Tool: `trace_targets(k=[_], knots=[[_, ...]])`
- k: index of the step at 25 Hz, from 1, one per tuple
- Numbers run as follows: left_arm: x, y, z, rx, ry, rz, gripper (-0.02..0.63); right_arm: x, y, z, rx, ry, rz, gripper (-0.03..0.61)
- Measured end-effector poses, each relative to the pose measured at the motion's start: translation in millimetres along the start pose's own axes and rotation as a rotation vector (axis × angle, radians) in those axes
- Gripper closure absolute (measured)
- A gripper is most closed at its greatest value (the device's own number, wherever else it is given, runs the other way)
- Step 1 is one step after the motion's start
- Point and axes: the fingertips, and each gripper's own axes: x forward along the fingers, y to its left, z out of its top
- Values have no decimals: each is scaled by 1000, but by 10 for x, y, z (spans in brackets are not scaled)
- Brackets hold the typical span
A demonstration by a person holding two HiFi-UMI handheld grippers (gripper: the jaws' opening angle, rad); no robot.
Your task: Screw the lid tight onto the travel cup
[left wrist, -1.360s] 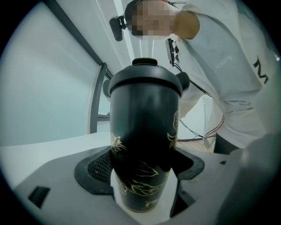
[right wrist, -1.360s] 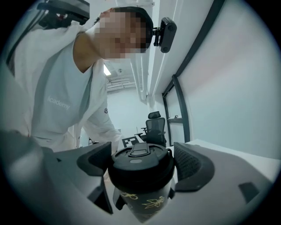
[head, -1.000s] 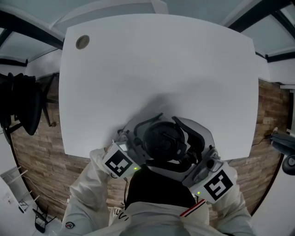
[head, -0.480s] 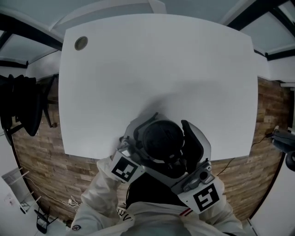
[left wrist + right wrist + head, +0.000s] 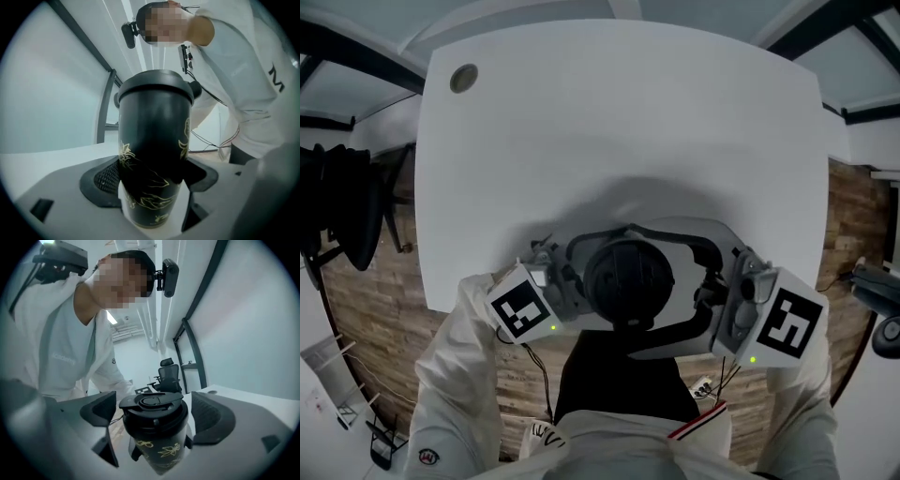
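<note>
The black travel cup (image 5: pixel 152 154), patterned with gold leaves, stands upright near the table's front edge with its black lid (image 5: pixel 628 277) on top. My left gripper (image 5: pixel 152 190) is shut on the lower body of the cup, one pad on each side. In the head view that gripper (image 5: pixel 567 286) reaches in from the left. My right gripper (image 5: pixel 154 420) comes from the right at lid (image 5: pixel 152 404) height. Its jaws stand either side of the lid with a narrow gap on each side, so it is open. From above, the right gripper (image 5: pixel 661 286) brackets the lid front and back.
The white table (image 5: pixel 628 122) stretches away beyond the cup, with a round cable hole (image 5: pixel 463 78) at its far left corner. A black office chair (image 5: pixel 347 206) stands off the table's left side. Wood floor lies below the front edge.
The right gripper has swung from the near right round to the cup's right side, its jaws now spanning the lid. The left gripper shifted slightly left, still holding the cup.
</note>
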Motion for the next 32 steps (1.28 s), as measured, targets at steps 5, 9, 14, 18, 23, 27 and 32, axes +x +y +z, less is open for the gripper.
trace_targets(k=[5,9,14,18,23,27,32], knots=[[8,13,-2,-18,15,-47,220,88,-66,-3,-57,20,-5,114],[6,61,1,-56,-11,31,221,76,-159,51,-39,-43,-118,114],[25,109,-24,-98,-37,219,221,4,-288,101,10,-145,-455,114],[53,119,-20,-109,-40,385,221,-95,-288,69,7,-170,-749,114],[83,128,-6,-99,-46,506,221,-201,-274,27,-5,-187,-979,114],[86,103,6,-70,-42,448,221,-160,-171,23,37,-211,-808,114],[77,61,20,-36,-42,309,221,-195,18,37,81,-169,-431,111]])
